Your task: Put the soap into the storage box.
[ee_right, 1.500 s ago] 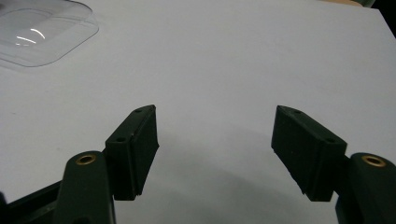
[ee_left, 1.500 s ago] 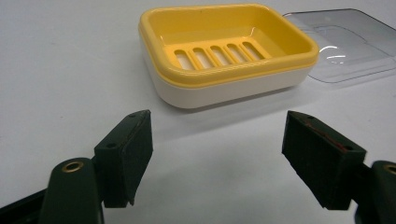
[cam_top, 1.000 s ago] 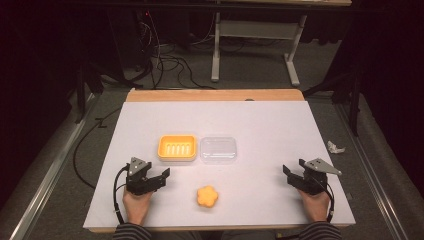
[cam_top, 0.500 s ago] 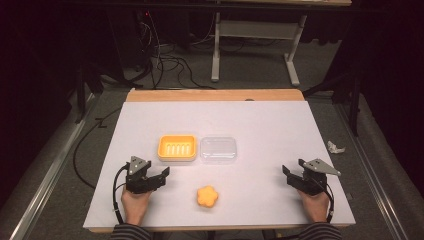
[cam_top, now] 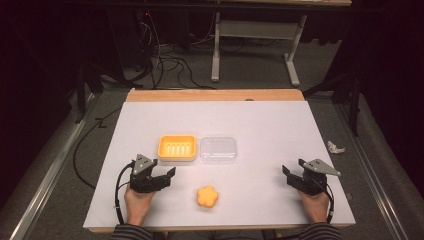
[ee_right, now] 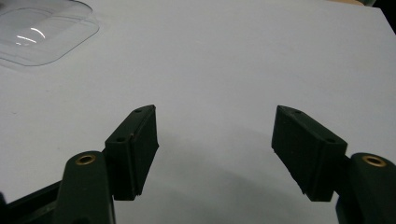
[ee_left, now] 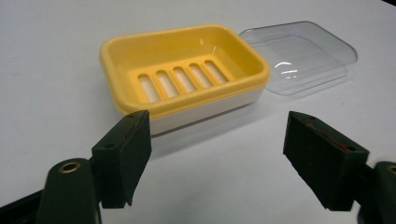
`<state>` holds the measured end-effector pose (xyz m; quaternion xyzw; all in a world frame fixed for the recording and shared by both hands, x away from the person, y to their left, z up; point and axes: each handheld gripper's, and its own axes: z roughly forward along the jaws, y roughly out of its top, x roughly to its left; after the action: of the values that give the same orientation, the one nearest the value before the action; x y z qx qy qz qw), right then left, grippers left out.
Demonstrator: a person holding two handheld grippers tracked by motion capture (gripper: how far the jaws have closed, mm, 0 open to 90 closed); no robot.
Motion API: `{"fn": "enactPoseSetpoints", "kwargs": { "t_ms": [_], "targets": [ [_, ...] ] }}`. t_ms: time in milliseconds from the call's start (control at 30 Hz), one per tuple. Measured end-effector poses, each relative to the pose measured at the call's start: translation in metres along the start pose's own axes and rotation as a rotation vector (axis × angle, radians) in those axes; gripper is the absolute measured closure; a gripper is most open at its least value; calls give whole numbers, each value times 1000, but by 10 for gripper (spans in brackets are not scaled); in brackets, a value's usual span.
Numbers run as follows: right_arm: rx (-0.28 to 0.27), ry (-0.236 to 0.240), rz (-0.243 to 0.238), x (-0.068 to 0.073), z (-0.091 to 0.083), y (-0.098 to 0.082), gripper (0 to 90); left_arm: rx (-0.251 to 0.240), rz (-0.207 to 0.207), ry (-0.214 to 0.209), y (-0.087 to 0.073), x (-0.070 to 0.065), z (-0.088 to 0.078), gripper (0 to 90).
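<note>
Nothing looks started. The soap dish (cam_top: 177, 147) sits mid-table with its clear lid (cam_top: 218, 149) just right of it, and the orange soap (cam_top: 207, 196) lies nearer. The left gripper (cam_top: 169, 176) and right gripper (cam_top: 287, 175) rest agape, empty, on the table (cam_top: 260, 125).

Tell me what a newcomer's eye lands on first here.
The yellow soap dish stands out mid-table, its clear lid lying right beside it. Nearer the person sits an orange flower-shaped soap, between the left gripper and the right gripper, both open and empty.
</note>
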<state>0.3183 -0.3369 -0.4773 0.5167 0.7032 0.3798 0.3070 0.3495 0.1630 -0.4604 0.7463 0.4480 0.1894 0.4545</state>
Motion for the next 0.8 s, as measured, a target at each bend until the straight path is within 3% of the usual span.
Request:
{"fn": "enactPoseSetpoints", "kwargs": {
  "t_ms": [233,467,800],
  "targets": [
    [-3,-1,-1,0,0,0,317,0,31,-49,10,-10,-9,204],
    [-4,1,-8,0,0,0,317,13,74,-98,9,-23,-11,205],
    [3,-2,20,-2,1,0,312,22,121,-156,12,-40,-11,206]
  ]
}}
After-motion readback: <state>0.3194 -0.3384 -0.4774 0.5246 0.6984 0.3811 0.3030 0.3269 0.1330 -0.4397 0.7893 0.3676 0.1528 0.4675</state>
